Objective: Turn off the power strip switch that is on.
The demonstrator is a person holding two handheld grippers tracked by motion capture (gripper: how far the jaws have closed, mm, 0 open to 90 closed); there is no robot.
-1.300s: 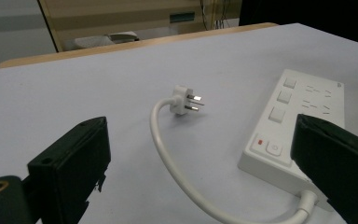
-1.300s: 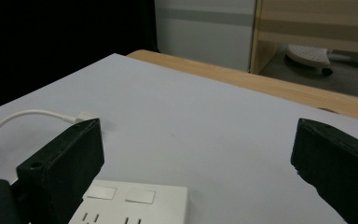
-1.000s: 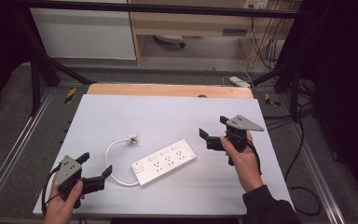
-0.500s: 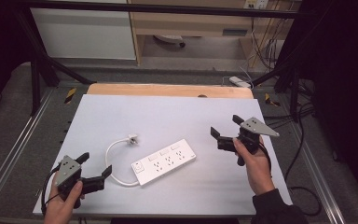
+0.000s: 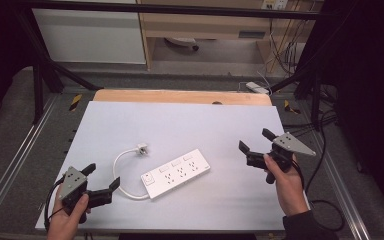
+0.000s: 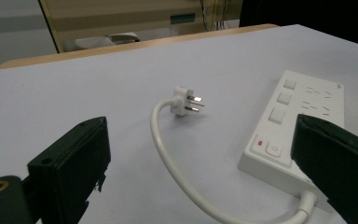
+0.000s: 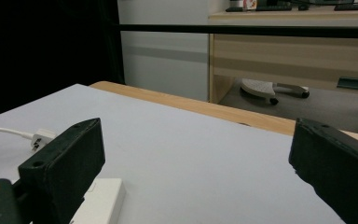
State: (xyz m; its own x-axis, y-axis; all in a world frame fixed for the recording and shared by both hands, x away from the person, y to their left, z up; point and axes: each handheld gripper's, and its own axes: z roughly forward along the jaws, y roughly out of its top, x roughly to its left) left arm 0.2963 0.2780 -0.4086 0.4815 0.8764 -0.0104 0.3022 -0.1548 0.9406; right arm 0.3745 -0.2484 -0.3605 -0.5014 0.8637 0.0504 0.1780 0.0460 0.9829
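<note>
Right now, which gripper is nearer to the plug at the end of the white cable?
Left. The left gripper sits just below and left of the plug, jaws open toward it. The right gripper is across the power strip, well to the plug's right.

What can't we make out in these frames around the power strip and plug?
- Power strip, left gripper view: its near end sits behind the right-hand jaw, and the frame edge cuts off its far corner.
- Power strip, right gripper view: one corner shows; the left-hand jaw covers the rest.
- Plug, high view: prongs too small to tell.
- Cord, left gripper view: lowest loop cut off by the bottom edge.
</note>
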